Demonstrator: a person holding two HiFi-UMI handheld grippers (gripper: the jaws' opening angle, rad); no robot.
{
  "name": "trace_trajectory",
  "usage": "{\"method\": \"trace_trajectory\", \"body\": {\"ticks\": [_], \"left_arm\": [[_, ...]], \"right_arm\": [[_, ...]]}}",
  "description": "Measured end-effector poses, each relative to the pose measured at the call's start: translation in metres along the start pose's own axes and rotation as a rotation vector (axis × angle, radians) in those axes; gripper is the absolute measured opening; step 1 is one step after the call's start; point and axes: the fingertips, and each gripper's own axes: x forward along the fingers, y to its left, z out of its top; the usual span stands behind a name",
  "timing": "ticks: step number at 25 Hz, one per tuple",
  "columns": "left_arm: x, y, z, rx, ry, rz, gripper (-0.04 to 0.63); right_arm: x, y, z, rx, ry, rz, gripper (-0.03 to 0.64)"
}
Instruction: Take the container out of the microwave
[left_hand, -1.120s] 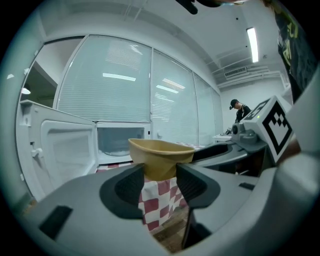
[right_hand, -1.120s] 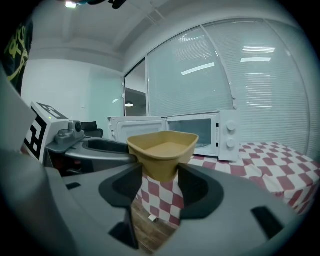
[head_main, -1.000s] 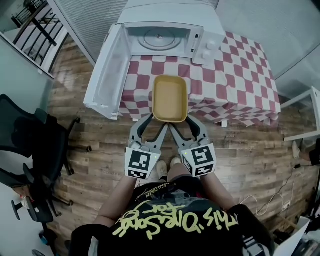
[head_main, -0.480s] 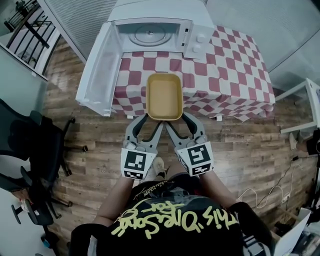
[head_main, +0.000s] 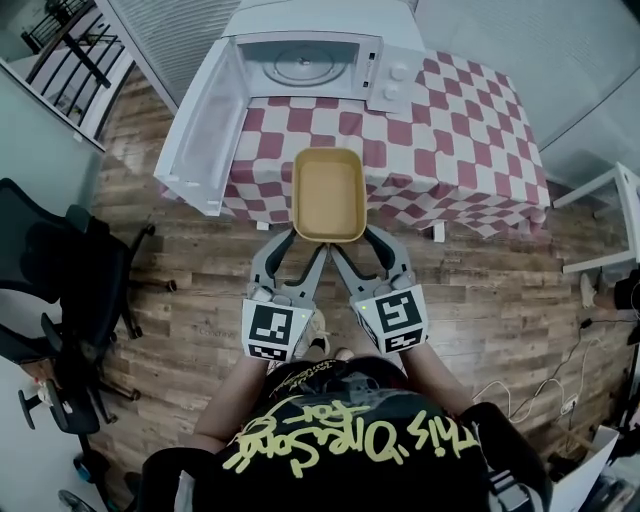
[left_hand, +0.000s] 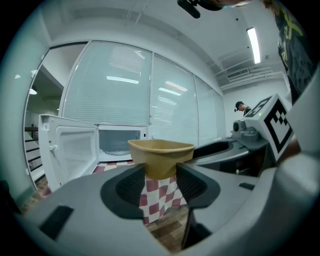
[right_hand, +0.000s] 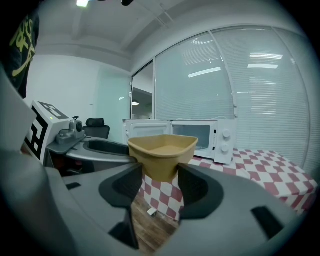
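Over the table's (head_main: 455, 135) near edge, the container (head_main: 329, 195) hangs in the air, well clear of the microwave (head_main: 300, 62). It looks empty inside. Left gripper (head_main: 299, 252) and right gripper (head_main: 368, 250) each pinch a near corner of the container, with the pads pressed on its lower wall just under the rim (both gripper views show it wedged between the jaws, tipped no way that can be told). The microwave cavity shows only the turntable, and the door (head_main: 200, 130) stands wide open to the left.

Progress: the main step looks done, since the container is already out. What is likely left is setting it down, probably on the checkered cloth, then letting go with both grippers. Shutting the door may follow, though the task doesn't ask for it. The grip is two-handed at one end only, so the far end is unsupported.
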Motion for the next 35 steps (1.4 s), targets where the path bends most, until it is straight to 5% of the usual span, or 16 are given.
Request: {"method": "trace_trajectory", "body": {"ticks": [18,35], "left_arm": [[-0.054,-0.088,-0.005,0.013,-0.002,0.048,0.195],[-0.084,-0.111,-0.007,0.016,-0.015,0.099,0.195]], "right_arm": [[-0.096,0.018,-0.026,-0.015,-0.015,0.038,0.227],[-0.125,0.036,-0.031,-0.035,-0.026,0.081,0.227]]}}
